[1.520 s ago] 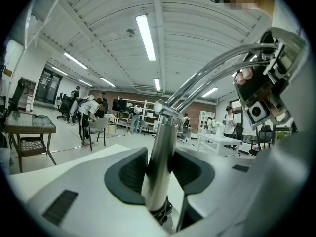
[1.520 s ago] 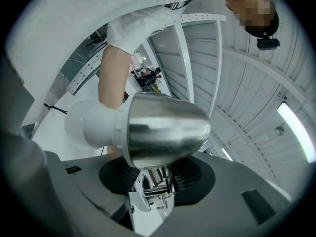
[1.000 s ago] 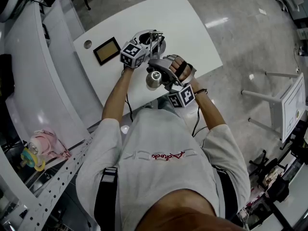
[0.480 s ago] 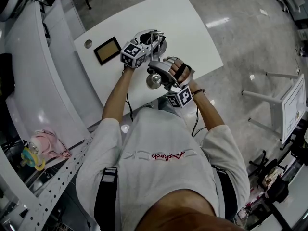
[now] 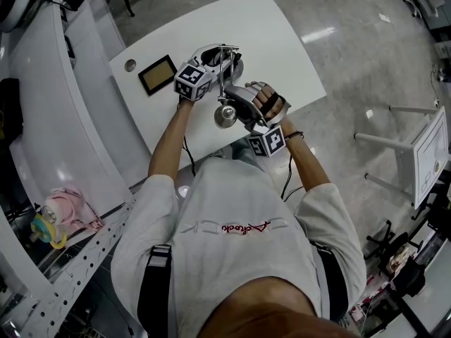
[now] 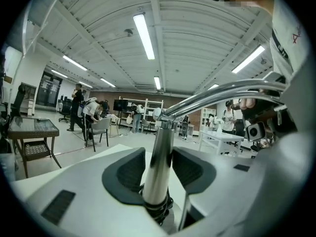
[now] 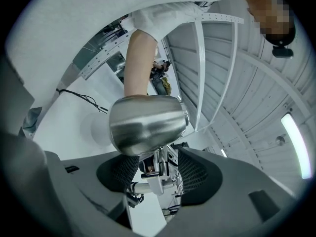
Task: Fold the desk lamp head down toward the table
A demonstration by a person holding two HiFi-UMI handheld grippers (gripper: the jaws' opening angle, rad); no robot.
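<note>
A chrome desk lamp stands on the white table [image 5: 282,41]. Its bell-shaped lamp head [image 5: 225,116] hangs low near the table's front edge. My left gripper [image 5: 220,67] is by the lamp's base. In the left gripper view the upright lamp post [image 6: 157,167] stands between the dark pads of the left gripper [image 6: 158,169], whose jaws are opening. My right gripper [image 5: 231,104] is at the lamp head. In the right gripper view the lamp head [image 7: 145,122] fills the space just beyond the right gripper [image 7: 154,169]. Those jaws are also opening, with the head's small joint loose between the pads.
A dark framed panel [image 5: 156,74] and a round cable hole [image 5: 130,65] lie on the table's left part. A curved white counter [image 5: 42,118] runs along the left, with a pink object [image 5: 63,210] on it. A white stand [image 5: 423,153] is on the floor at the right.
The right gripper has shifted slightly to the right of the lamp head and turned a little. The left gripper stays by the post.
</note>
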